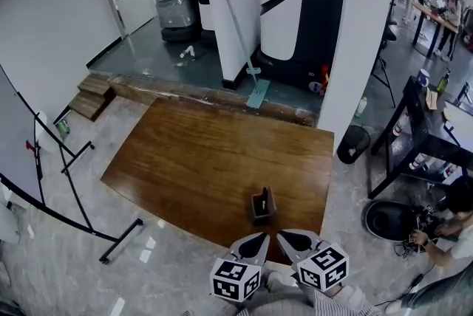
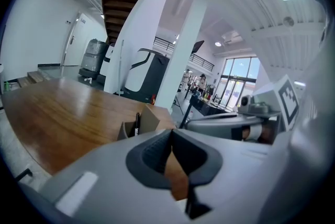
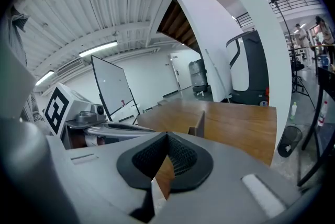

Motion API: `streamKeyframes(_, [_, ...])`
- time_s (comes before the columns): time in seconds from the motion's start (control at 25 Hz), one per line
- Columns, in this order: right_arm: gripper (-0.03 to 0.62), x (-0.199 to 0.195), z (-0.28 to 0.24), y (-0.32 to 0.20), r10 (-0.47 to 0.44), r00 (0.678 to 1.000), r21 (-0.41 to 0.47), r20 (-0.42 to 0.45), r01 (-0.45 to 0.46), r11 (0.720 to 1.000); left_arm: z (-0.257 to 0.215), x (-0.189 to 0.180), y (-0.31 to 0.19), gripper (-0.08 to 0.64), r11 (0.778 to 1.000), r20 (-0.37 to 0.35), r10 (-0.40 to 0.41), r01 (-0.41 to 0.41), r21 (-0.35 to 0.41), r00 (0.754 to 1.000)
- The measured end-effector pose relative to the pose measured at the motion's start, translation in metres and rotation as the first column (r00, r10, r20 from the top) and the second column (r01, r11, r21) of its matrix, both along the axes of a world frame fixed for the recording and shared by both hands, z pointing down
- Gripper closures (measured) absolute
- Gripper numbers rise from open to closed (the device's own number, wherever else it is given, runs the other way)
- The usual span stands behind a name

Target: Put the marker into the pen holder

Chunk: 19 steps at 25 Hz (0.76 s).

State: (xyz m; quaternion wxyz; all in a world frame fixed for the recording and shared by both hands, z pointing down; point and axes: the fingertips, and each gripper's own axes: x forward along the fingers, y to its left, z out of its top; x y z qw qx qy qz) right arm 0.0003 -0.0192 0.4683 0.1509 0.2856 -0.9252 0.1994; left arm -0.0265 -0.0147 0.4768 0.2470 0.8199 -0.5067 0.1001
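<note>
A small brown pen holder [image 1: 262, 207] stands near the front edge of the wooden table [image 1: 199, 159], with the dark marker [image 1: 263, 196] upright inside it. In the head view my left gripper [image 1: 260, 238] and right gripper [image 1: 287, 237] hover side by side just in front of the holder, apart from it. Both are shut with nothing between their jaws. The left gripper view shows the shut left gripper [image 2: 171, 134], with the pen holder [image 2: 140, 122] and the marker [image 2: 137, 122] beyond it. The right gripper view shows the shut right gripper [image 3: 167, 136] and an edge of the pen holder [image 3: 198, 124].
A whiteboard on a black stand [image 1: 29, 159] stands left of the table. A white pillar [image 1: 362, 34] and a black-and-white machine [image 1: 295, 12] rise behind it. At the right are a black desk [image 1: 436, 122], a black bin [image 1: 353, 143] and a crouching person [image 1: 451, 226].
</note>
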Motion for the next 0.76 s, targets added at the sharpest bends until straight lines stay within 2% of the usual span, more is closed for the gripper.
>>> streamKeyframes(0.76, [0.592, -0.001, 0.001, 0.009, -0.003, 1.000, -0.009, -0.014, 0.003, 1.000, 0.001, 0.009, 0.011, 0.552, 1.000, -0.007, 0.030, -0.030, -0.009, 1.000])
